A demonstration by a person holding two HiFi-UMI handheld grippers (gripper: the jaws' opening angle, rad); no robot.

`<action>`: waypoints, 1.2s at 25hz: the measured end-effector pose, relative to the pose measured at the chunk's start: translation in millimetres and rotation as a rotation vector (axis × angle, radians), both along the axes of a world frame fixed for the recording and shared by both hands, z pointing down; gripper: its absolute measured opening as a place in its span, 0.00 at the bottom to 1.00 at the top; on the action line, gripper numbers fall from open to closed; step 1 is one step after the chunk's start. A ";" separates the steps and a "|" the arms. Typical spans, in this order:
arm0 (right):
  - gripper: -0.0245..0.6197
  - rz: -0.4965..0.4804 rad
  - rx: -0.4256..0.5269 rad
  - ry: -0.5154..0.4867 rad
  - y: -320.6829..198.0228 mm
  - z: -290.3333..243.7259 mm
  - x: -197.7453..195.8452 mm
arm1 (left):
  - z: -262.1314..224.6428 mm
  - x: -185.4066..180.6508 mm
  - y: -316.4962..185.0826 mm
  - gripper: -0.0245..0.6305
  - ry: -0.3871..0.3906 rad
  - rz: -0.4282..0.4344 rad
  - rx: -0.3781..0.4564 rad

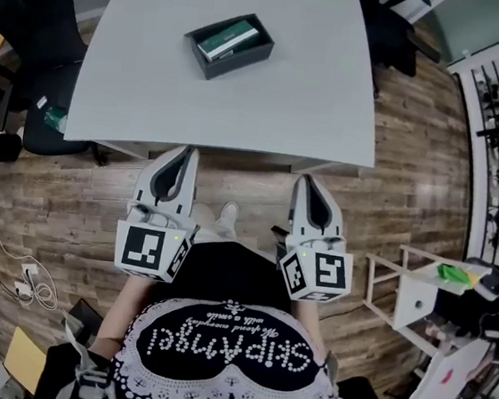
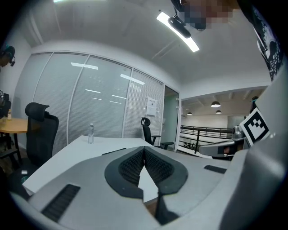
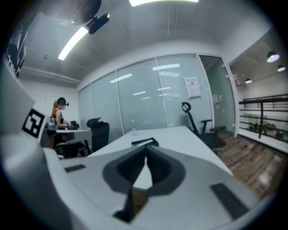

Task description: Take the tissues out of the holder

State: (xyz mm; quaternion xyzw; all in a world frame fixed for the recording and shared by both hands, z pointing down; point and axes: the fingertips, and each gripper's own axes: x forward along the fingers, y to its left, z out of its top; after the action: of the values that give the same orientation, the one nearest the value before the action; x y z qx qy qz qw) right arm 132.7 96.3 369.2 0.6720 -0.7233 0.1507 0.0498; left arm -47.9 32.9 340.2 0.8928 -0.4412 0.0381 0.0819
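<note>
- Head view: a grey table stands in front of the person, on a wooden floor.
- On the far half of the table sits the dark holder, turned at a slant to the table edges. The green pack of tissues lies inside it.
- Left gripper and right gripper hang side by side just before the near edge of the table, both well apart from the holder.
- Left gripper view: the two jaws are together at the tips, and nothing is between them.
- Right gripper view: the jaws are also pressed together and empty. The holder shows just over them, further along the table.
- A small bottle stands at the far end of the table, and a black chair is beside the table.
</note>
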 end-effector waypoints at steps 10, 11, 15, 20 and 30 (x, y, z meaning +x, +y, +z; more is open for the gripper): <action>0.09 -0.024 -0.029 -0.006 -10.6 9.8 4.3 | 0.1 3.4 -9.4 0.07 -0.001 -0.030 0.001; 0.09 -0.024 -0.030 -0.005 -11.8 9.8 5.0 | 0.5 4.9 -11.0 0.07 -0.002 -0.028 0.001; 0.09 -0.010 -0.038 -0.002 -15.5 12.4 10.8 | 4.0 11.5 -17.4 0.07 0.000 -0.014 -0.008; 0.09 0.007 -0.059 0.004 -35.9 17.3 13.7 | 8.3 14.1 -39.7 0.07 -0.004 0.004 -0.013; 0.09 -0.001 -0.056 0.022 -118.9 3.7 12.0 | 4.5 7.9 -128.8 0.07 -0.019 0.001 -0.013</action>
State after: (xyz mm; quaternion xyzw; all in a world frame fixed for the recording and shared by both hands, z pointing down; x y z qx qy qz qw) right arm 144.8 -22.6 372.9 0.6718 -0.7184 0.1633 0.0768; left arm -40.0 -95.9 344.7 0.8921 -0.4412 0.0496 0.0833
